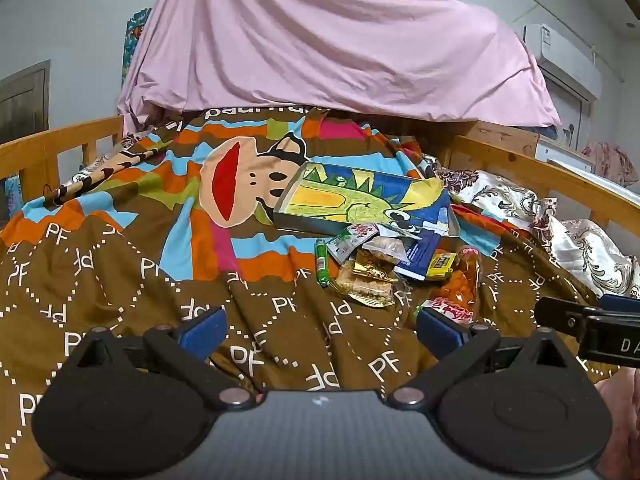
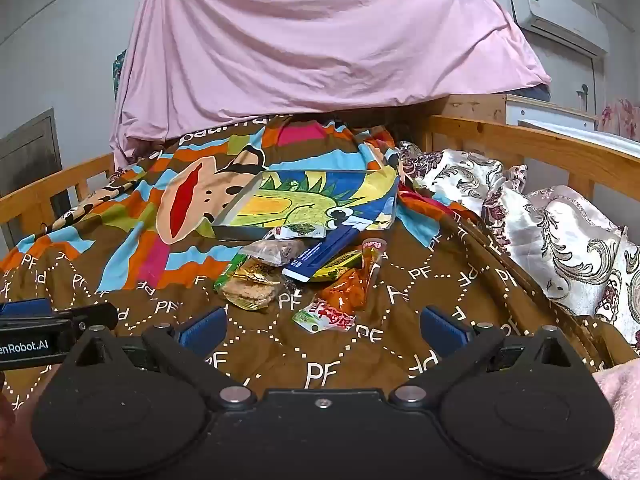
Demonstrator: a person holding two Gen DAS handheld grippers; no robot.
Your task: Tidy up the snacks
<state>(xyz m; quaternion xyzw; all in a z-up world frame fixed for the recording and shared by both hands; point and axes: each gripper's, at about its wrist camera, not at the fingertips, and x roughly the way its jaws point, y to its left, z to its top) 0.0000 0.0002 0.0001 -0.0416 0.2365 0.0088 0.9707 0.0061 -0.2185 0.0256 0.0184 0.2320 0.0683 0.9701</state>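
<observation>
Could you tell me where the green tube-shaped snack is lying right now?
The green tube snack lies on the brown quilt at the pile's left edge, beside the gold cracker pack.

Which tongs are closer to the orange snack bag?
Right. The right tongs face the orange snack bag almost straight ahead, open and empty. The left tongs sit off to its left, also open.

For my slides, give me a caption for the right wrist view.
Open right gripper above a snack pile beside a shallow box on the bedspread.
</observation>
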